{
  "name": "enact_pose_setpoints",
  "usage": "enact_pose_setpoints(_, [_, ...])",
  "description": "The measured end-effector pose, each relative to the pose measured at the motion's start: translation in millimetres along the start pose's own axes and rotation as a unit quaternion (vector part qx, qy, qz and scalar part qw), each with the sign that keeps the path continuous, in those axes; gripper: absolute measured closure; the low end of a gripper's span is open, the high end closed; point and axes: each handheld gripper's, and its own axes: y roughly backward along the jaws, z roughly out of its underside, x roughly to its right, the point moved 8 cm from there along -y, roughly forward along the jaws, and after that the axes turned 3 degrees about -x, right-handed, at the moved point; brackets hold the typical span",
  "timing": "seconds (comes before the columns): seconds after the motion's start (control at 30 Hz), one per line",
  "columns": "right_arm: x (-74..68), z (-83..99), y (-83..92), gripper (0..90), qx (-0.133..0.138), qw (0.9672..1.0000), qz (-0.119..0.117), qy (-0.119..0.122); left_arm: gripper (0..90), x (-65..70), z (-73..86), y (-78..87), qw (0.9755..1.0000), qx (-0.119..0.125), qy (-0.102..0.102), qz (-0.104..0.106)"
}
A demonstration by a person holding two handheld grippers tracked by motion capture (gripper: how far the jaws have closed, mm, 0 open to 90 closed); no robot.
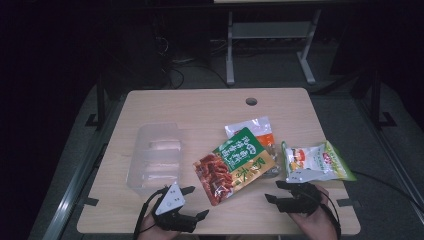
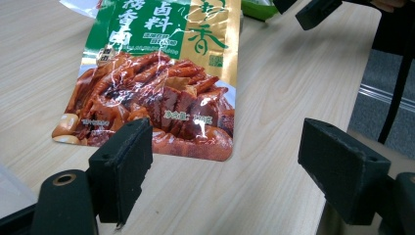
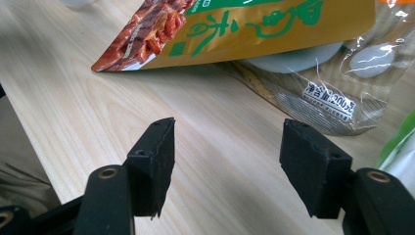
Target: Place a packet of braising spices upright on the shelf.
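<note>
Left gripper (image 1: pixel 192 202): matte black body, two blocky black jaws, pale grey three-cornered plate (image 1: pixel 170 198) on top with small dark dots near its corners. Thin black cable (image 1: pixel 142 214) loops from the body just left of that plate. In the left gripper view, jaws are thick rectangular black pads (image 2: pixel 122 169) with a rough, slightly chipped lower edge; a brass-ringed screw hole (image 2: pixel 64 179) sits in the rounded arm beside the pad. Right gripper (image 1: pixel 273 191), well to the right of the grey plate: all black, black cable (image 1: pixel 333 212) curving round the hand. Its pads (image 3: pixel 154 164) show small recessed holes; brass-ringed holes (image 3: pixel 107 172) in the arms.
</note>
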Motion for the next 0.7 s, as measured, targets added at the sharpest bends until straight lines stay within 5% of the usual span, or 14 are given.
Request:
enact_pose_setpoints(0.37, [-2.7,-5.9,-3.4,37.2,-0.003,1.0000,0.002,0.004,20.2,2.9,-1.4,2.0,1.0000,0.007,0.001,0.007])
enact_pose_setpoints(0.7, [5.1,-34.3,5.3,36.2,0.002,0.9999,0.012,0.011,20.3,0.2,-1.7,2.8,1.0000,0.004,-0.001,0.002])
